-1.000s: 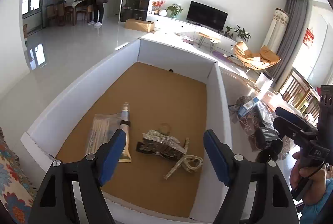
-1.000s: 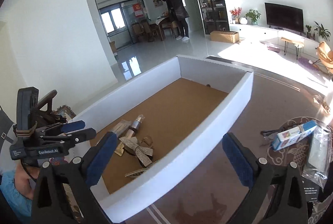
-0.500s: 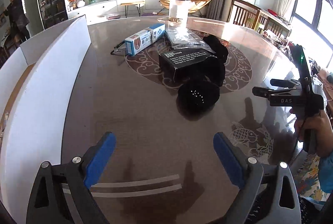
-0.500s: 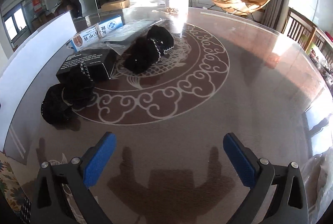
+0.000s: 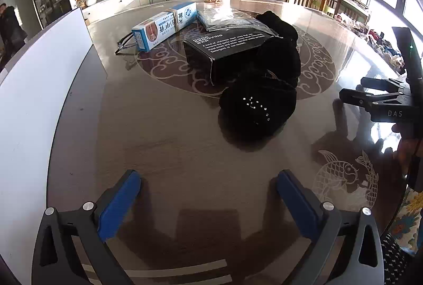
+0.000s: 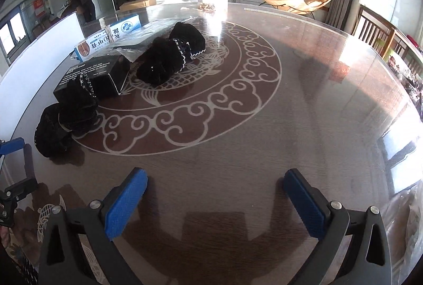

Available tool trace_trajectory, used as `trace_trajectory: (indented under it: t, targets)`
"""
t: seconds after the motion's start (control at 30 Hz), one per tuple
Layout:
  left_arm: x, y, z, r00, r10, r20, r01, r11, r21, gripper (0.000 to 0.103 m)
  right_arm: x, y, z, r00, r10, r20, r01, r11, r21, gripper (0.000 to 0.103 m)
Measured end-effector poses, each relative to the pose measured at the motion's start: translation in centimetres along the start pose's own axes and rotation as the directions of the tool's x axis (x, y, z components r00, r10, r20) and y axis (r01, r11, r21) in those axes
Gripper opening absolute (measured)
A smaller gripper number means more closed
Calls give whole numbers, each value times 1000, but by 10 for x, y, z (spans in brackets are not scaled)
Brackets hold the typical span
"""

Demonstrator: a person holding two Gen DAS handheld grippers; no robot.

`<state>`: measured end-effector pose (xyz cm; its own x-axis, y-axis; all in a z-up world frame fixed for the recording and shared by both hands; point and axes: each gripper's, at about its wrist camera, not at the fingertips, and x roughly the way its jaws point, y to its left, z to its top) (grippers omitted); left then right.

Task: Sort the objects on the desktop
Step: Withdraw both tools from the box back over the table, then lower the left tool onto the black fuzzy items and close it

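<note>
Left wrist view: black scrunchie (image 5: 257, 110) lies ahead of the released left tool (image 5: 208, 188).

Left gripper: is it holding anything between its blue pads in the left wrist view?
No, the left gripper stands wide open, with only bare table showing between its blue pads.

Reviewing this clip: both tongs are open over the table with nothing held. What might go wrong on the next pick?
1. The black fuzzy item nearest the left tongs lies against another black piece and the black box; a grab may drag a neighbour along.
2. The clear bag partly overlaps the box, so lifting the box could slide it off.
3. The right tongs hang over bare table, so the black pile looks like a sideways reach across the left hand.
</note>
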<state>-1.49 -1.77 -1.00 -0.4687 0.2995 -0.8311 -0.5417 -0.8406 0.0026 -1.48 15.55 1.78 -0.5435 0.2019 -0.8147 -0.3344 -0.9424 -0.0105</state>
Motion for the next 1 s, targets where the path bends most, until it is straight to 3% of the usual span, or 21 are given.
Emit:
trace_trajectory:
  t: [0.27,0.6,1.0]
  targets:
    - [17,-4,30,998,-33,-62,37,998,54,103,0,1,0,1000,0,0,0,1000,0,103]
    - [28,-8,47,999,-47,-9,48,997,68,103,0,1,0,1000,0,0,0,1000,0,103]
    - [28,-7,48,999,-52,-7,52,996,67,103,1,1,0,1000,-1,0,1,1000,0,103]
